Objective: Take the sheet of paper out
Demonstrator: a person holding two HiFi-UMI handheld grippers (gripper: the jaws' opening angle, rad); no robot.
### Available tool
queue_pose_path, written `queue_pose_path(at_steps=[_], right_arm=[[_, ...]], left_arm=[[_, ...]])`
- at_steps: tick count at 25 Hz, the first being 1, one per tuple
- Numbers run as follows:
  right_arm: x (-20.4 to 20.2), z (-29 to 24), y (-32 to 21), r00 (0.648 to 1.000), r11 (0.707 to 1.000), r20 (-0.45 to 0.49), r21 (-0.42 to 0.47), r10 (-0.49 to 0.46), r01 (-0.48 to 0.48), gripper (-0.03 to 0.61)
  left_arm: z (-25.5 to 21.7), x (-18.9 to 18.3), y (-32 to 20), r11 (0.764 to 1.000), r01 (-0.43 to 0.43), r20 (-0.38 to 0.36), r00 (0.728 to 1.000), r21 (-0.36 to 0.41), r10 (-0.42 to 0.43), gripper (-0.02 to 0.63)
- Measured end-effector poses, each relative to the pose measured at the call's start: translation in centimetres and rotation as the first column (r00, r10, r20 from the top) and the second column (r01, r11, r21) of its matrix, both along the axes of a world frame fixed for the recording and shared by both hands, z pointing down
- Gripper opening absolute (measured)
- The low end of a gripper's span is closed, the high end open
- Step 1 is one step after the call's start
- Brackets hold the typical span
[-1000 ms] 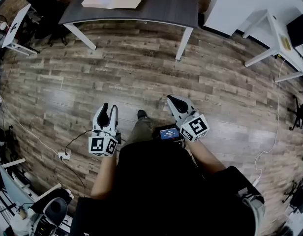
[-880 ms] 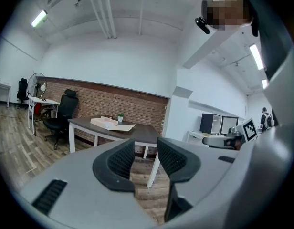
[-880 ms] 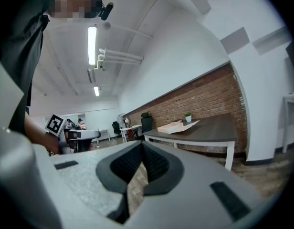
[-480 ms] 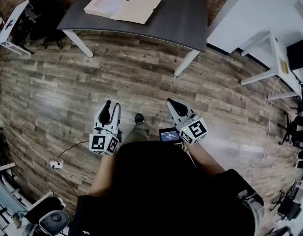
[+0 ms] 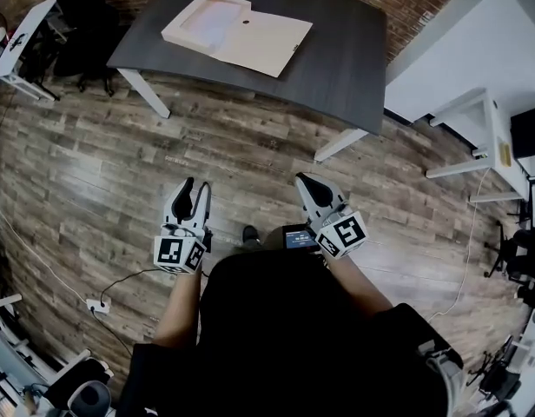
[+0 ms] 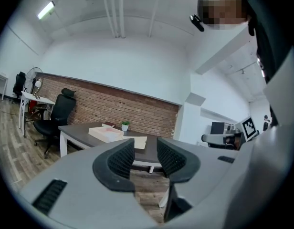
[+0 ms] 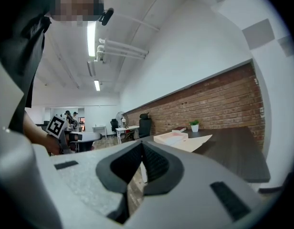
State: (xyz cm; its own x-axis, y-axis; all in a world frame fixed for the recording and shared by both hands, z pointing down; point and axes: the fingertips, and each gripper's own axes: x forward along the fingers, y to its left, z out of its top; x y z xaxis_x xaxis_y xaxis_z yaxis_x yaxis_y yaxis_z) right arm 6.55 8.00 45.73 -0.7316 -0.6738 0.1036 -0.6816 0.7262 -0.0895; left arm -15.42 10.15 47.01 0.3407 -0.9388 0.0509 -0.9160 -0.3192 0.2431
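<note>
**Head view.** A person stands on a brown wood-plank floor (image 5: 250,146). A dark grey rectangular table (image 5: 346,59) lies at 12 o'clock, well apart from the person. An open beige cardboard file box (image 5: 237,33) rests on the table toward 11 o'clock, its flap spread flat toward 3 o'clock. The sheet of paper is not separately visible. The pale lining of the box tray is probably the sheet, so it is judged to lie inside the box, not yet taken out. The left gripper (image 5: 195,186) and the right gripper (image 5: 304,181) are held level at waist height and point to 12 o'clock. Both are well short of the table.

**Left gripper view.** The jaws of the left gripper (image 6: 145,147) stand wide with nothing between them, having just narrowed a little. The table (image 6: 75,128) and the box (image 6: 106,133) appear beyond them at 11 o'clock.

**Right gripper view.** The jaws of the right gripper (image 7: 142,144) meet at the tips and are empty. The box (image 7: 178,140) lies at 1 o'clock before a red brick wall (image 7: 218,99).

**Step in hand.** The step is the approach. It is best completed by stopping square to the near table edge. The right jaws should part before they reach the tray. One gripper steadies the box while the other pinches a sheet edge low and flat.

**Change from the earlier frames.** The table and box sit lower and larger in the head view. The brick wall and small items at the table's far edge have entered at 12 o'clock. The grippers keep the same pose.
</note>
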Motion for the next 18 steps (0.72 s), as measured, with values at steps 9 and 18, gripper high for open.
queue_pose_path(at_steps=[9,18], right_arm=[[0.3,1.4,-7.9,0.999,0.999,-0.003,-0.017,0.050,-0.050,0.004],[1.2,1.3,-20.3,0.999,0.999,0.038,-0.020,0.036,-0.035,0.003]], left_arm=[[1.8,0.0,-9.1,0.999,-0.039,-0.014,0.999,-0.031,0.039,0.137],[1.2,1.4,-20.9,0.998,-0.037,0.021,0.999,-0.047,0.038,0.137]])
